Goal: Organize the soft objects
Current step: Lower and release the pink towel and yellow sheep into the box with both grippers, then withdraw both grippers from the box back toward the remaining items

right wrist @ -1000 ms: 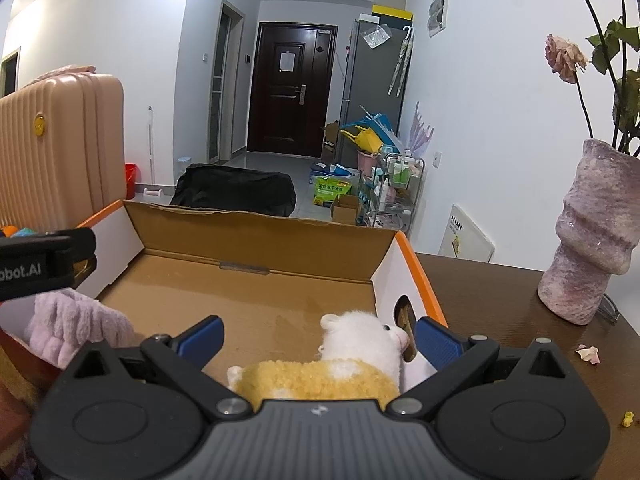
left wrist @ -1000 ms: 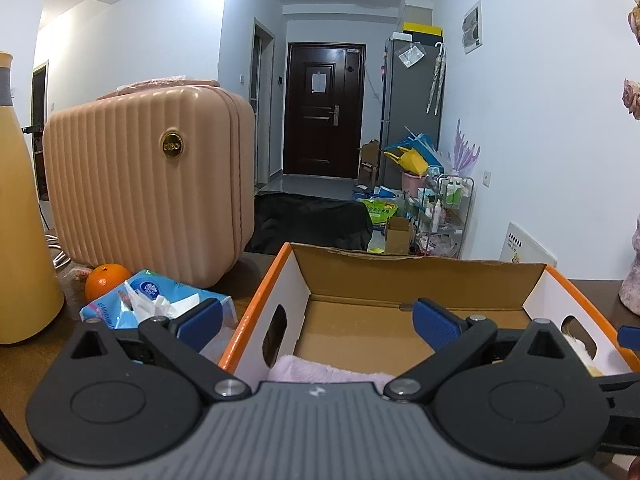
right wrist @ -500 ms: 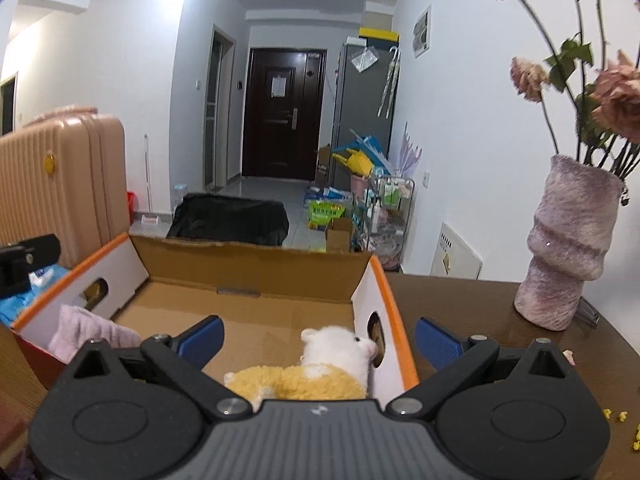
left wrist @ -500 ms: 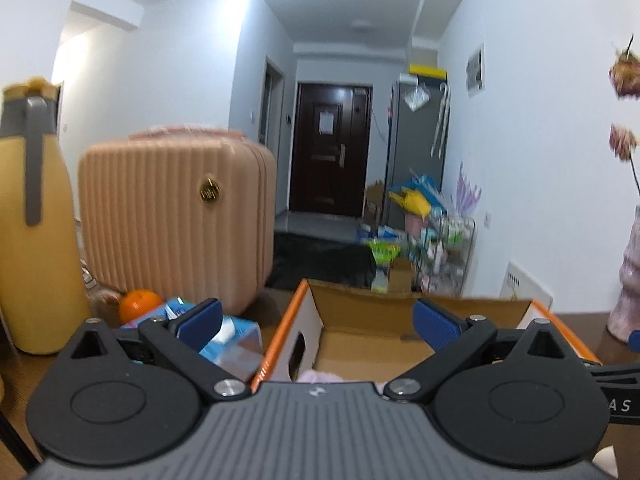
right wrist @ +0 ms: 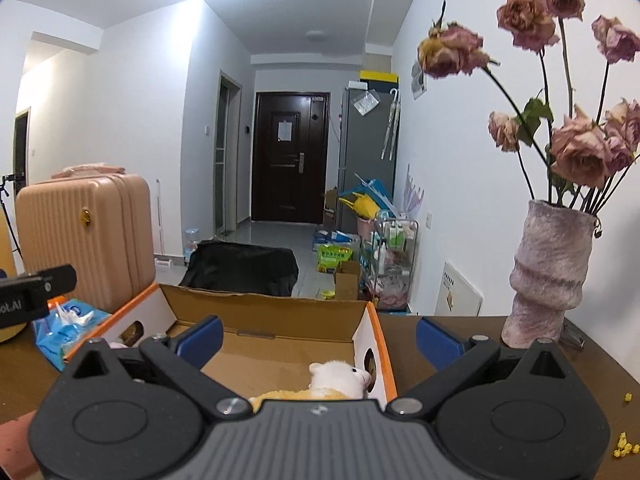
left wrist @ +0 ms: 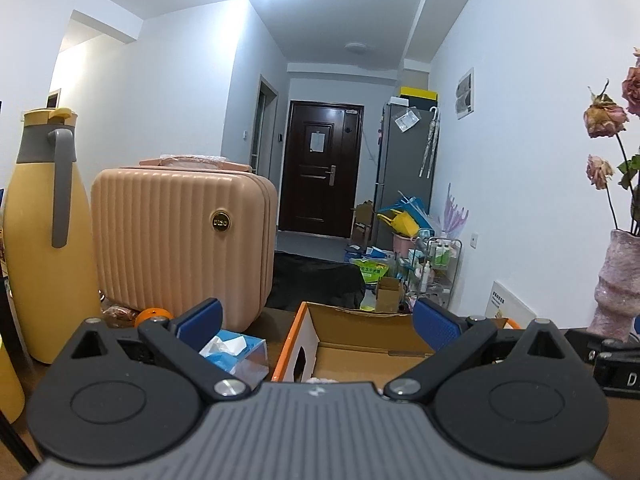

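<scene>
Left gripper point(left wrist: 316, 322): jaws spread wide, nothing between the blue pads point(left wrist: 200, 316). Pointing level and forward; both black linkage arms splayed outward from the grey ribbed body. From the right wrist view, part of its black body shows at the left edge, level with the right one.

Right gripper point(right wrist: 318, 338): jaws likewise spread wide, blue pads point(right wrist: 438, 344) bare, gripping nothing. Held level, facing forward. A black part of it shows at the right edge of the left wrist view.

Plush toy point(right wrist: 336, 380) in box point(right wrist: 276, 312); tissue pack point(right wrist: 66, 320) left, vase point(right wrist: 548, 276) right.
</scene>
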